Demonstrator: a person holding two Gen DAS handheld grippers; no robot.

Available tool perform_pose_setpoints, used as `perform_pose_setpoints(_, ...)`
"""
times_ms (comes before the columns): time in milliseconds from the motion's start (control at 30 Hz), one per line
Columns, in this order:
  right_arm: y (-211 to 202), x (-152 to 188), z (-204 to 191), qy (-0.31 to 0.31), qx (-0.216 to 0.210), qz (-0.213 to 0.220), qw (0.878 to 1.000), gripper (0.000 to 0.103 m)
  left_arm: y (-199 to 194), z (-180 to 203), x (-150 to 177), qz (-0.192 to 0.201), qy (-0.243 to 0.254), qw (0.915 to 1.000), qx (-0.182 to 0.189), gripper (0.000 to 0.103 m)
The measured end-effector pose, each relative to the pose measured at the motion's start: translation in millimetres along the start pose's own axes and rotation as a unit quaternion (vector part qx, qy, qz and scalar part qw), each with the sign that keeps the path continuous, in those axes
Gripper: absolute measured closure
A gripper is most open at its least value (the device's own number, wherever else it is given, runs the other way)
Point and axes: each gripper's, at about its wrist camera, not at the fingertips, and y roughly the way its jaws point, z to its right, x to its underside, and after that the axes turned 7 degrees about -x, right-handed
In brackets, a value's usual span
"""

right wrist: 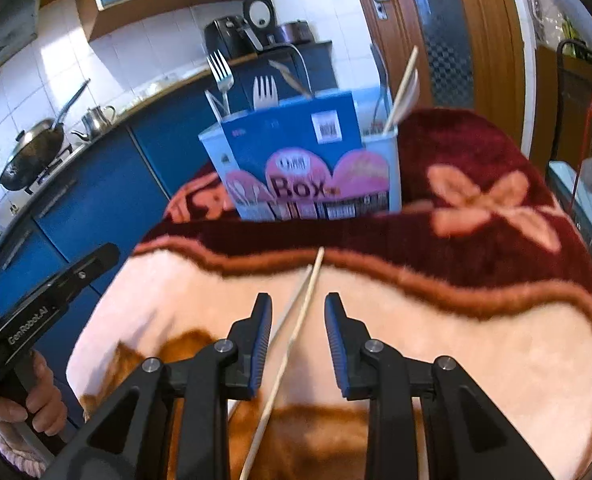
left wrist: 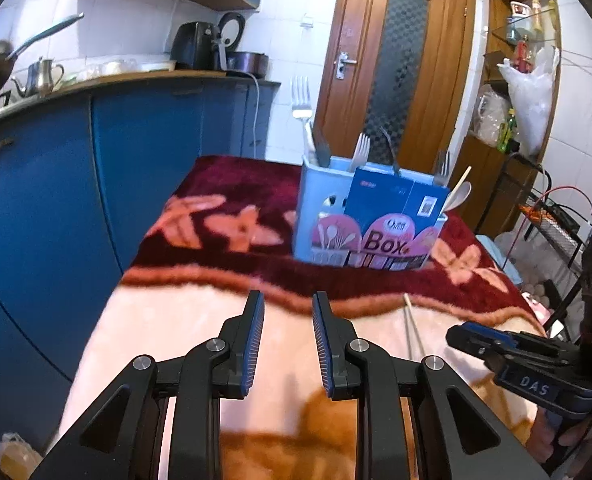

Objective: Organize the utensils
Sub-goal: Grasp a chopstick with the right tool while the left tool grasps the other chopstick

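Observation:
A light blue utensil box [left wrist: 370, 216] marked "Box" stands on a blanket-covered table and holds several forks [left wrist: 300, 100], a white spoon [left wrist: 458, 194] and a chopstick. It also shows in the right wrist view [right wrist: 312, 164]. A wooden chopstick [right wrist: 291, 344] lies on the blanket, running between the fingers of my open right gripper [right wrist: 298, 332], which hovers above it. A second thin stick lies just left of it. In the left wrist view the chopsticks [left wrist: 412, 330] lie right of my open, empty left gripper [left wrist: 287, 332].
The table has a red and pink flowered blanket [left wrist: 223, 220]. Blue kitchen cabinets [left wrist: 95, 152] with a wok [right wrist: 31, 152] and kettle stand at left. A wooden door [left wrist: 396, 60] is behind the box, and shelves and a wire rack [left wrist: 552, 216] stand at right.

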Motion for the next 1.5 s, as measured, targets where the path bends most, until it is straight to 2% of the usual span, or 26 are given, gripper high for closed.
perform_pose_setpoints(200,21,8,-3,-0.003,0.019,-0.038,0.999,0.073,7,-10,6,-0.012,-0.014,0.9998,-0.002,0.078)
perform_pose_setpoints(567,39,3,0,-0.009,0.039,-0.062,0.997,0.079,13,-14,13,-0.024,-0.018,0.9996,-0.002,0.078)
perform_pose_setpoints(667,44,-1,3,0.001,0.033,-0.069,0.997,0.082,12,-12,13,-0.025,-0.016,0.9995,-0.002,0.078)
perform_pose_setpoints(733,44,-3,8,0.014,0.032,-0.071,0.997,0.092,12,-10,12,-0.026,-0.013,0.9996,-0.001,0.078)
perform_pose_setpoints(967,30,1,23,0.051,-0.002,-0.056,0.997,0.097,13,5,10,-0.038,0.000,0.9992,0.015,0.078)
perform_pose_setpoints(1233,-6,4,40,0.060,-0.004,-0.023,0.998,0.097,17,36,8,-0.068,0.021,0.9959,0.056,0.078)
perform_pose_setpoints(1400,-18,7,49,0.073,-0.015,-0.006,0.997,0.097,27,58,11,-0.103,0.038,0.9911,0.076,0.078)
perform_pose_setpoints(1500,-23,8,55,0.075,-0.018,-0.004,0.997,0.097,41,73,12,-0.140,0.053,0.9839,0.098,0.078)
